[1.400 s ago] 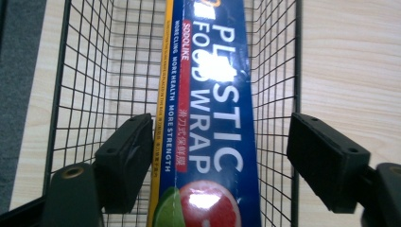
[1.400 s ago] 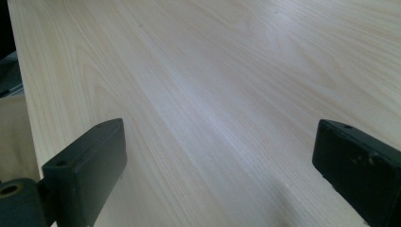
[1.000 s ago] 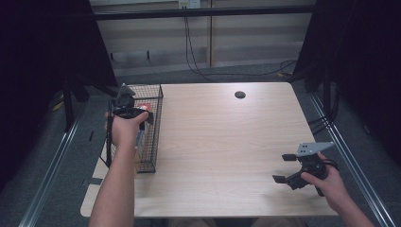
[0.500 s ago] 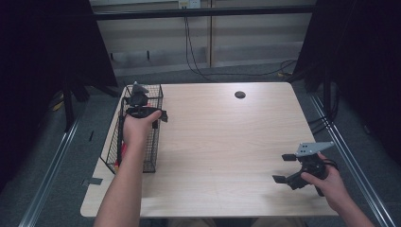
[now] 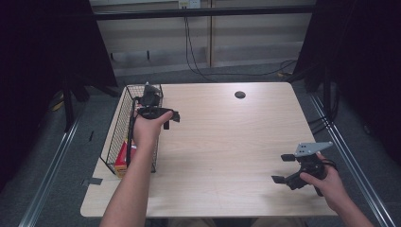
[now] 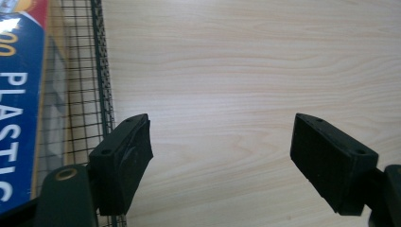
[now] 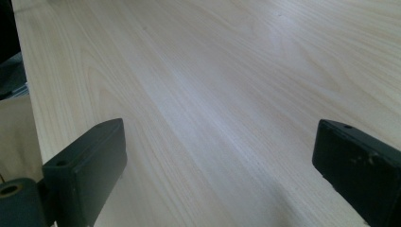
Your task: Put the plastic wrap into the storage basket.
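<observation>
A black wire basket [image 5: 120, 124] stands along the table's left edge. In its near end lies a red and yellow box [image 5: 124, 158]. In the left gripper view the basket's mesh wall [image 6: 101, 71] is at the left, and behind it is a blue printed box [image 6: 19, 118]. My left gripper [image 5: 158, 114] hovers at the basket's right rim, open, with bare wood between its jaws [image 6: 220, 156]. My right gripper [image 5: 282, 168] is held low at the table's front right, open and wide, with nothing between its jaws [image 7: 220, 161].
The light wooden table [image 5: 227, 142] has a dark round cable hole [image 5: 239, 94] near its far edge. Dark curtains flank both sides, and cables hang down the back wall. Metal rails run along the floor on the left and right.
My left hand has shifted right, from over the basket's inside to its right rim above the table. The right hand has kept still.
</observation>
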A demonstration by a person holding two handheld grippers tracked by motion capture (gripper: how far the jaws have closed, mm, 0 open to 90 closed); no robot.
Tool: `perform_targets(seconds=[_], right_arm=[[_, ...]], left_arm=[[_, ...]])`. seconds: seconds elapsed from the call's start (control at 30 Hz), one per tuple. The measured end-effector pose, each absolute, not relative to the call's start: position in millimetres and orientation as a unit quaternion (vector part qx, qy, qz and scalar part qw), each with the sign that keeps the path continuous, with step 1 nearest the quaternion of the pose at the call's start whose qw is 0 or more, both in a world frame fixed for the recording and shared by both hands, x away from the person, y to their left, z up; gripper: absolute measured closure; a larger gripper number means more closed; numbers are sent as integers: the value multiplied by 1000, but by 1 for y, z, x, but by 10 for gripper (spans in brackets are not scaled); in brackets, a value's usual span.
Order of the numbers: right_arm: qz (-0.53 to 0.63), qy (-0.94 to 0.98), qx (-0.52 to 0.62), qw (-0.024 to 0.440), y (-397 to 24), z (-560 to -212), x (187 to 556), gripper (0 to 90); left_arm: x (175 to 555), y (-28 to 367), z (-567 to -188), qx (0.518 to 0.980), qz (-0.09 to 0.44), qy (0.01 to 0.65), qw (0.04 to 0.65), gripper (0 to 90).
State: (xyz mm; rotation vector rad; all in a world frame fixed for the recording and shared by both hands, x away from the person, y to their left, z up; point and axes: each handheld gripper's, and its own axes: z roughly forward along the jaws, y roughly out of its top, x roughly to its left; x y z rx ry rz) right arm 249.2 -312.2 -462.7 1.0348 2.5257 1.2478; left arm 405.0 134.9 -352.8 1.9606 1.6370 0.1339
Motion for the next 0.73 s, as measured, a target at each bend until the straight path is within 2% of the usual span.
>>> perform_targets(seconds=[0.73], right_arm=[[406,845,341,72,-310,-467,251,36]], left_arm=[[389,85,-377,761,34,563,319,210]])
